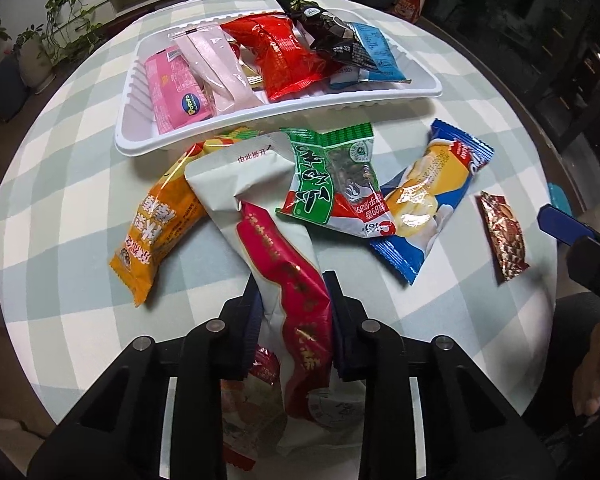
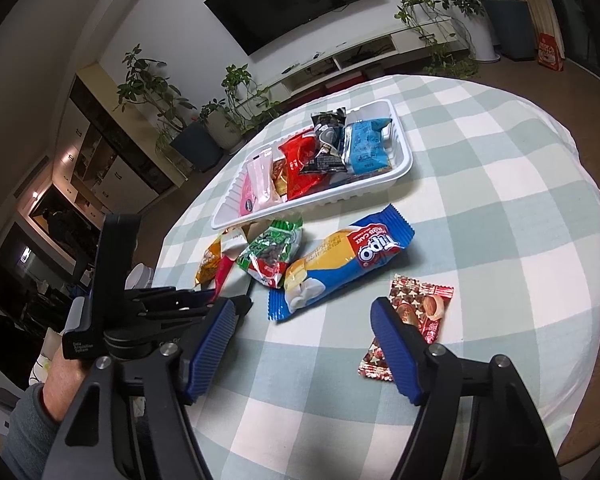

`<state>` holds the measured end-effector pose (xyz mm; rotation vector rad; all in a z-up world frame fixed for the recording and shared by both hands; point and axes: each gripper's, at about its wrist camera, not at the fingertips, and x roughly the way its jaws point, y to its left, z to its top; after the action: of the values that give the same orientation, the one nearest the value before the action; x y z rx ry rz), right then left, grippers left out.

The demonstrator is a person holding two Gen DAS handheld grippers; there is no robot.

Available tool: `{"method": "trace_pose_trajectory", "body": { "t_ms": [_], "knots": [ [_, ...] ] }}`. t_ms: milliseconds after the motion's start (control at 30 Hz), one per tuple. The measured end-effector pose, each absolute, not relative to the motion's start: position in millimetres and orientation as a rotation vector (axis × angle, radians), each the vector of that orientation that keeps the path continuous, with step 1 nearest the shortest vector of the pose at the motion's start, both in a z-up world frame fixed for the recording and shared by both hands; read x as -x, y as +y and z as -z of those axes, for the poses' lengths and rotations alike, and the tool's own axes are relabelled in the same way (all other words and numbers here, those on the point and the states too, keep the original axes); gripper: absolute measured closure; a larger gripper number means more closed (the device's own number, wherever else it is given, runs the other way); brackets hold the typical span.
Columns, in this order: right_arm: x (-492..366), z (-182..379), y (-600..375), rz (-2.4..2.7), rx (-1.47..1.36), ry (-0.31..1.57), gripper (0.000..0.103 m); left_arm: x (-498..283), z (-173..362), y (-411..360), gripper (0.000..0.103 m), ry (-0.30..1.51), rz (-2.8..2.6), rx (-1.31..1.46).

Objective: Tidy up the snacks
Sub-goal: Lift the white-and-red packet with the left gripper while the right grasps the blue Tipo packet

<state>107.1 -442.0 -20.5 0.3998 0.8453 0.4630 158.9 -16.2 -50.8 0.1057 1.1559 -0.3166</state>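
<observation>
Between your left gripper's (image 1: 292, 304) jaws sits the long white-and-red packet (image 1: 276, 240); the pads are nearly together and press its sides, so you have hold of it. To the left of those jaws lies the orange packet (image 1: 160, 224), partly under the white one. Ahead of the jaws, beyond the loose snacks, the white tray (image 1: 260, 120) stands on the checked tablecloth (image 1: 60, 160), and it carries a pink packet (image 1: 172, 88), a pale pink one (image 1: 220, 68), a red one (image 1: 288, 56), a black one (image 1: 332, 32) and a blue one (image 1: 380, 56). Just ahead and right of your left jaws the green packet (image 1: 332, 180) rests against the white one, and its right edge overlaps the blue-and-yellow roll cake packet (image 1: 424, 196). Further right, apart from the rest, lies the small red-brown wrapped sweet (image 1: 504, 236), near the tip of your right gripper.

Your right gripper (image 2: 304, 340) stands well open with nothing clamped: the left pad (image 2: 212, 344) is over bare cloth, and the right pad (image 2: 400, 352) overlaps the small sweet (image 2: 424, 312) in that view; you cannot tell whether it touches. The roll cake packet (image 2: 340, 264) lies just ahead, between the two pads' lines
</observation>
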Motion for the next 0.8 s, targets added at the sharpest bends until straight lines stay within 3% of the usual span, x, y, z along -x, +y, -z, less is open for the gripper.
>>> {"method": "trace_pose_trajectory", "body": {
  "t_ms": [300, 667, 800],
  "knots": [
    [-115, -10, -445, -0.542, -0.228, 0.807, 0.025, -132, 44, 5, 0.077, 1.111, 0.383, 0.026],
    [-143, -5, -393, -0.815, 0.636, 0.735, 0.025, -105, 27, 31, 0.079, 1.025, 0.457, 0.168],
    [-164, 18, -376, -0.858, 0.797, 0.785, 0.034, -109, 39, 25, 0.08, 1.054, 0.458, 0.143]
  ]
}}
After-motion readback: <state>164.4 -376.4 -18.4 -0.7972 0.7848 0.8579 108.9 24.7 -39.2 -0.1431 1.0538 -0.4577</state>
